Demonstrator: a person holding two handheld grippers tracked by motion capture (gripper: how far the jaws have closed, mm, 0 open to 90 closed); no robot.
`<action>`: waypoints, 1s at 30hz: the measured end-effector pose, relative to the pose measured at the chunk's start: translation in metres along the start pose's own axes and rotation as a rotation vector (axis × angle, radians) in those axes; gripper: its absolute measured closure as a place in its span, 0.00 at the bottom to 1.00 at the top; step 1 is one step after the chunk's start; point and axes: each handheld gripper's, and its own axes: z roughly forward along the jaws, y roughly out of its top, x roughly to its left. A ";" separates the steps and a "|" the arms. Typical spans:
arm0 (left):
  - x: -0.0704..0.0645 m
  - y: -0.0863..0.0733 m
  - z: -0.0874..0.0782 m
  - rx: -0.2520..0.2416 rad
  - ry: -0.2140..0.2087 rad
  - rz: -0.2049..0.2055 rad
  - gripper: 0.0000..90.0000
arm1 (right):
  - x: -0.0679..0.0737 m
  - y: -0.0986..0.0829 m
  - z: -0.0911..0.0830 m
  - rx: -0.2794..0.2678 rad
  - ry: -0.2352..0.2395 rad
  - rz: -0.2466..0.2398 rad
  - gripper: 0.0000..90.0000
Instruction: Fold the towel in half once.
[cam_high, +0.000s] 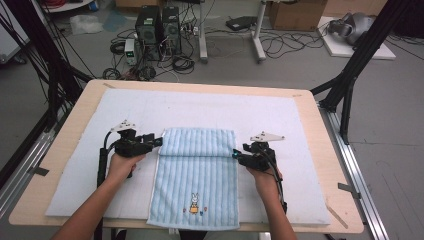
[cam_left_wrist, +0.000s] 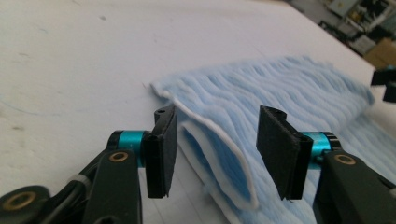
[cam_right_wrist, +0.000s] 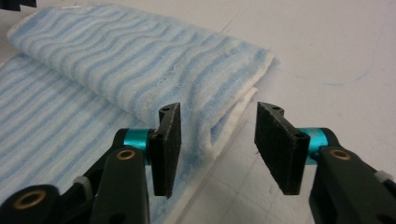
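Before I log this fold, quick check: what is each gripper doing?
Left gripper: open, jaws either side of the towel's folded edge, holding nothing.
Right gripper: open, at the towel's other edge, holding nothing.

One blue striped towel (cam_high: 195, 175), one white mat (cam_high: 200, 107), one bench (cam_high: 325, 130), two grippers: left gripper (cam_high: 159, 141), right gripper (cam_high: 236, 155).

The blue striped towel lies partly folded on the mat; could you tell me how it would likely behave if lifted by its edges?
The towel would probably sag between the left tool and right tool, since its folded layer already curves loosely. It looks light, and its ribbed pile should grip well.
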 end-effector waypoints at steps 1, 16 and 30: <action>0.001 0.002 0.002 0.013 0.022 -0.014 0.43 | 0.000 -0.001 -0.001 0.000 -0.007 0.006 0.53; 0.005 0.029 0.052 0.123 0.086 -0.040 0.33 | -0.011 -0.006 -0.003 -0.010 -0.021 0.049 0.47; -0.008 0.021 0.063 0.194 0.157 0.126 0.84 | -0.005 -0.006 0.003 0.010 -0.008 0.026 0.44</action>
